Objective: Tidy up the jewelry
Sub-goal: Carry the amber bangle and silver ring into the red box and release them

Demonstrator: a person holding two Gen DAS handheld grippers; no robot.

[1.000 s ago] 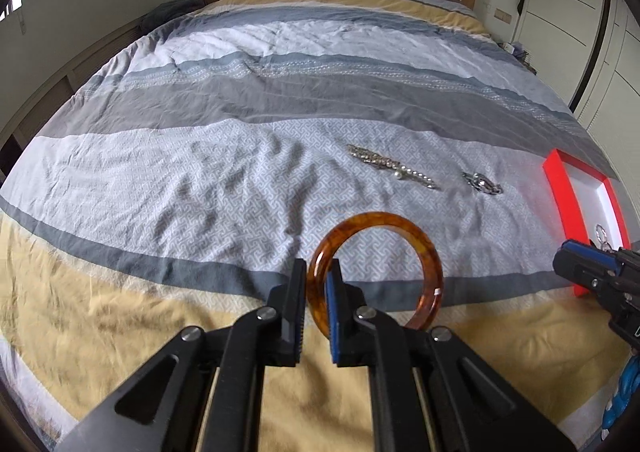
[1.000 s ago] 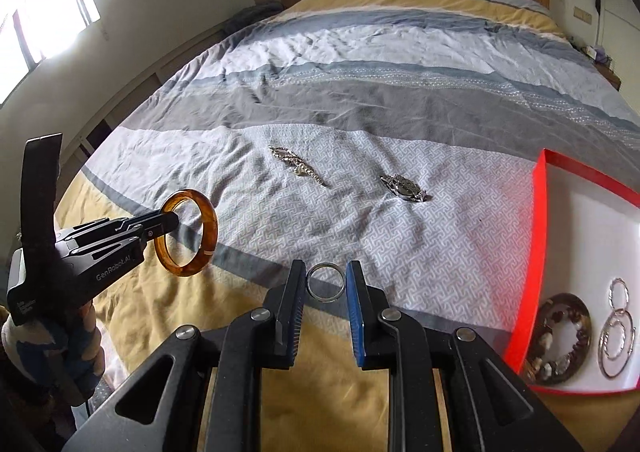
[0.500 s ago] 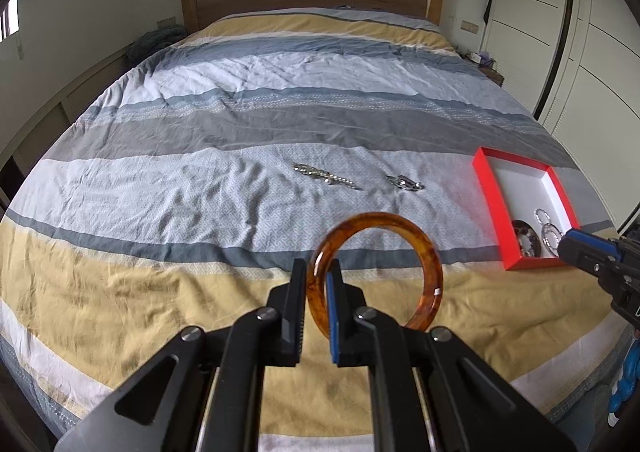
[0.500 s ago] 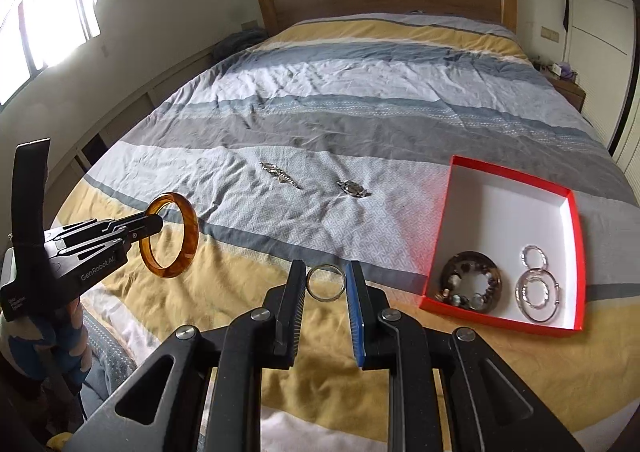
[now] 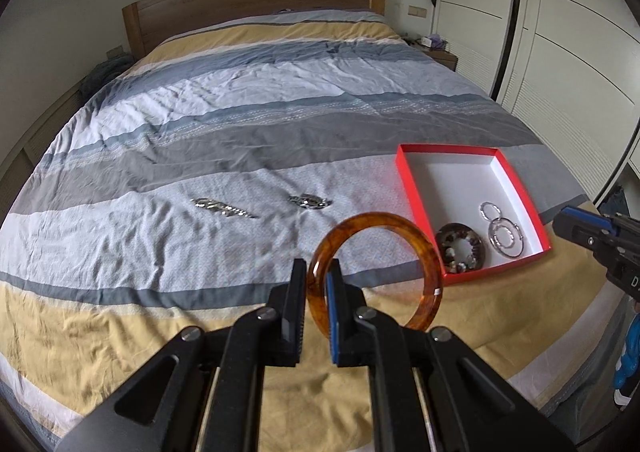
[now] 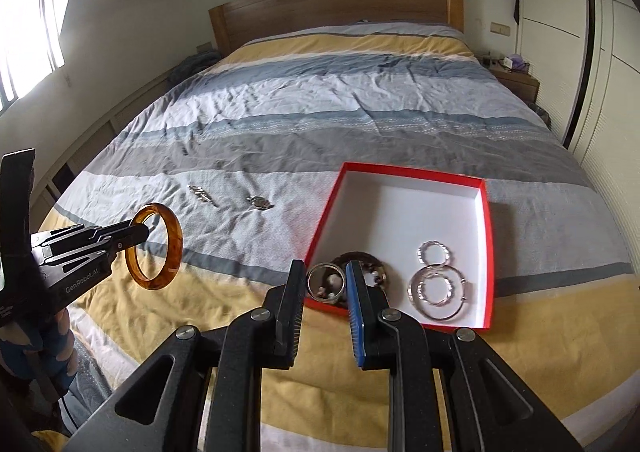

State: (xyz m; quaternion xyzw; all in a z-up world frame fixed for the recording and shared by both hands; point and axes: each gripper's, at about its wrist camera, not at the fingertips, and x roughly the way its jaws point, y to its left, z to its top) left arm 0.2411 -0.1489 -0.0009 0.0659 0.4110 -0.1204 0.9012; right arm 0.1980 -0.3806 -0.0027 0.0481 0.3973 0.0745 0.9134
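Two pieces were in hand above the bed (image 5: 240,124), short of the red box (image 6: 486,236): the left gripper (image 5: 316,296) clamped on an amber bangle (image 5: 420,252), the right gripper (image 6: 324,284) pinching a small silver ring (image 6: 325,279). A chain (image 5: 222,207) and a brooch-like piece (image 5: 310,202) lay left of the box. The carry step seemed underway; next, each piece would need lowering over the box's white floor before release.

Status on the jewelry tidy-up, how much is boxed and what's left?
Boxed: beaded bracelet and silver hoops lie in the red box. In hand: left gripper clamps the amber bangle; right gripper holds a small silver ring. Left: two silver pieces on the bedspread.
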